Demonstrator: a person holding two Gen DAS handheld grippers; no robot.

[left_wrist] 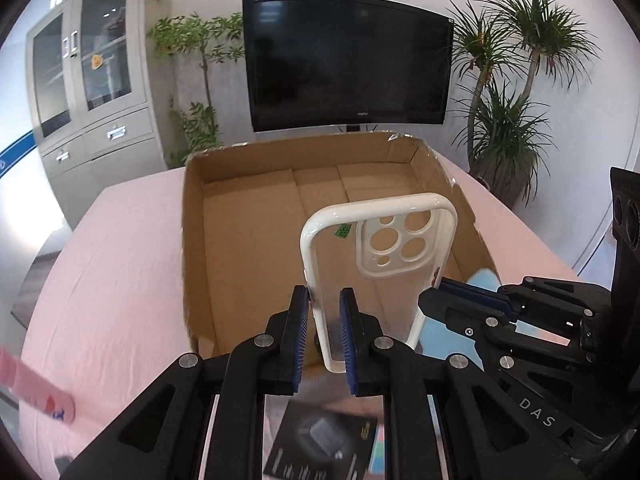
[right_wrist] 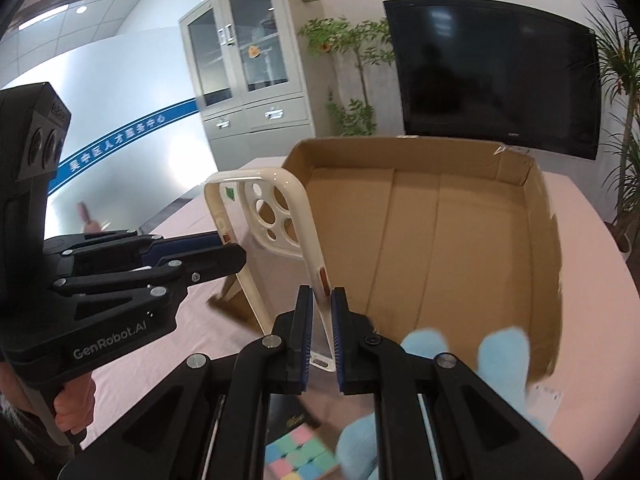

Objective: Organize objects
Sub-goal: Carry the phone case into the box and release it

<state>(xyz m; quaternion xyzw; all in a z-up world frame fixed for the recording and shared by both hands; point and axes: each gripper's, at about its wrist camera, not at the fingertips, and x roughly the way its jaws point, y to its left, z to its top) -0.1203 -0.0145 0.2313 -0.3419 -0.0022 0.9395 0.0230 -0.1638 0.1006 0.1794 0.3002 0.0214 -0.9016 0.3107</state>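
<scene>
Both claws pinch the phone case (right_wrist: pixel 280 216): right claw (right_wrist: pixel 322 312) on its near edge, left claw (right_wrist: pixel 230 250) on the far edge, beside the box (right_wrist: pixel 544 216).

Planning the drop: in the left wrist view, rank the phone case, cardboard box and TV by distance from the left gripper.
1. Phone case: clamped in the left gripper, upright.
2. Cardboard box: just behind, on the table.
3. TV: far wall.

The phone case (left_wrist: pixel 380 264) is clear with a creamy white edge. The box (left_wrist: pixel 248 240) is brown. The counter (left_wrist: pixel 112 264) is pink. A blurry block (right_wrist: pixel 298 460) seems checkered pink, green and blue.
</scene>
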